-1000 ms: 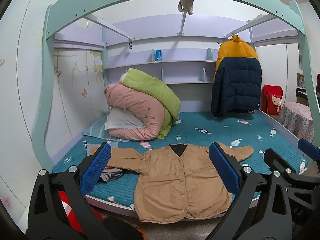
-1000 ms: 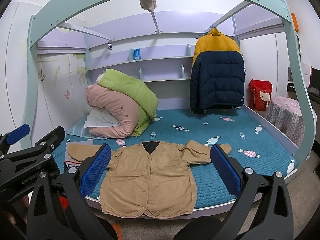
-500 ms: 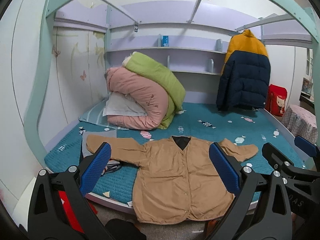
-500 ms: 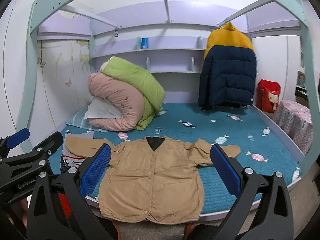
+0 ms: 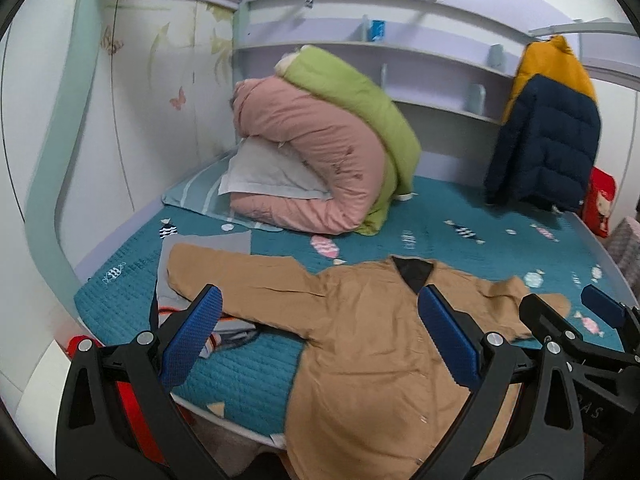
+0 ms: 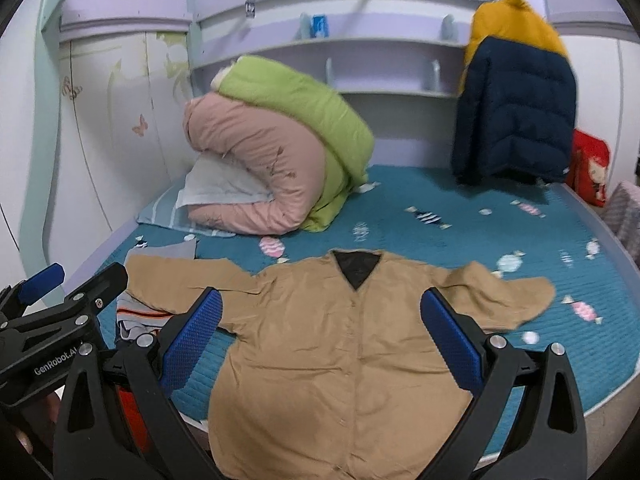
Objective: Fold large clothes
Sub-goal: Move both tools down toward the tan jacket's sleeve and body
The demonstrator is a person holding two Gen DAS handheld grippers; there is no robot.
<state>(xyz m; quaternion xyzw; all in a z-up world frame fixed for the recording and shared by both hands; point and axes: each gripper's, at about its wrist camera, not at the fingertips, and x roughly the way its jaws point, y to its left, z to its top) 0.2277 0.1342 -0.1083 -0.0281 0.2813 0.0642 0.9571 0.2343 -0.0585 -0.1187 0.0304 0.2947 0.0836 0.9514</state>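
Left wrist view: the left tool [image 5: 320,332] hangs with its blue-padded fingers spread wide and holding nothing, above the near edge of the teal quilted bed [image 5: 460,236]. The tan button-front jacket [image 5: 372,340] lies flat and face up there, sleeves out to either side and hem draping over the near edge, probably laid out this way for folding. Its left sleeve rests on a grey striped garment [image 5: 208,276]. The right tool shows at the right.

Right wrist view: the right tool [image 6: 322,332] is likewise spread and empty, facing the jacket's buttoned front. A rolled pink and green quilt [image 6: 276,152] sits far left, well apart.
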